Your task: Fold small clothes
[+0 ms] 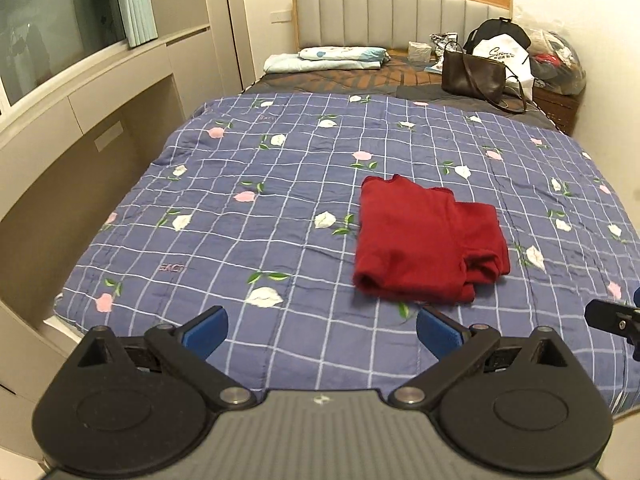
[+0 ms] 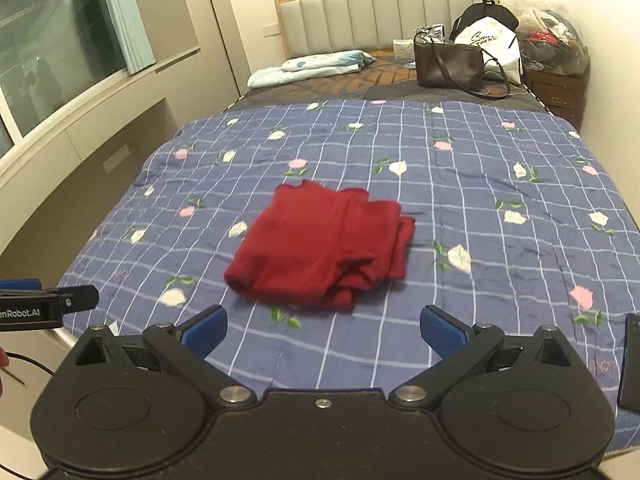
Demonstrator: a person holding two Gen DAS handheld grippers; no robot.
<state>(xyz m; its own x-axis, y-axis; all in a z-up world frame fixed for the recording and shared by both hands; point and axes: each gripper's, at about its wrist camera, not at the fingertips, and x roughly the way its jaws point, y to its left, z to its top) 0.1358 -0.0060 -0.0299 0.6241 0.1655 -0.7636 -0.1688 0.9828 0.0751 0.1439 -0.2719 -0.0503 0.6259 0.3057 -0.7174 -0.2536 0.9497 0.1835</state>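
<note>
Lying folded on the quilt (image 1: 248, 184), red garment (image 1: 428, 240); both claws (image 1: 322, 330) (image 2: 324, 330) spread, empty; dark phone-like edge (image 2: 632, 360) right view only.

Ahead of both tongs the blue checked quilt (image 1: 280, 184) lies flat and bare — wide free passage on all sides of the folded red garment (image 2: 320, 248), the only thing in the near path. Left tongs (image 1: 322, 332) and right tongs (image 2: 323, 332) both spread wide, nothing between the pads, hovering short of the garment. Far beyond them, at the headboard end: folded bedding (image 1: 324, 58), brown handbag (image 2: 448, 66), white bag (image 2: 496, 46) — well apart from the working area. Wall cabinet (image 1: 80, 128) bounds the side left of the tongs.
</note>
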